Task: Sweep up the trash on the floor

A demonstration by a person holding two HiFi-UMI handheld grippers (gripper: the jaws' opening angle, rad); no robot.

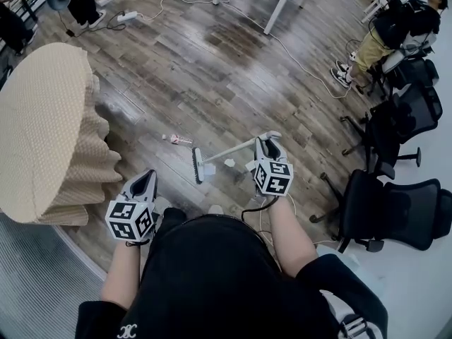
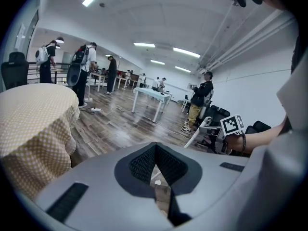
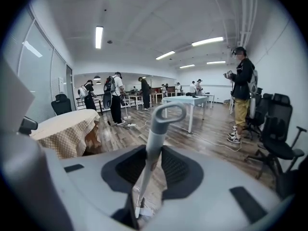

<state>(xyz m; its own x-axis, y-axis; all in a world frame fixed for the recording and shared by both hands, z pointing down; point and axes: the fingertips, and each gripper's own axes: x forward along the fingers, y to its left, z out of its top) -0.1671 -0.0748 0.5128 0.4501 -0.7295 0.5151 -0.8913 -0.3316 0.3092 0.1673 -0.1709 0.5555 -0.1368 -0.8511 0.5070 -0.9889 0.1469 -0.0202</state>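
Observation:
A small broom lies low over the wooden floor, its brush head point(image 1: 198, 166) down and its grey handle point(image 1: 236, 149) slanting up to the right. My right gripper point(image 1: 267, 145) is shut on that handle near its looped end point(image 3: 166, 112). In the right gripper view the handle point(image 3: 150, 150) runs between the jaws. A pinkish piece of trash point(image 1: 176, 139) lies just beyond the brush, and white scraps point(image 1: 229, 162) lie beside it. My left gripper point(image 1: 145, 179) hangs to the left of the broom, shut and holding nothing. Its jaws meet in the left gripper view point(image 2: 155, 148).
A round table with a beige checked cloth point(image 1: 42, 133) stands close at my left. Black office chairs point(image 1: 395, 210) crowd the right side. A white cable point(image 1: 304, 61) snakes over the floor past a white table leg point(image 1: 277, 11). A person sits at the far right point(image 1: 385, 37).

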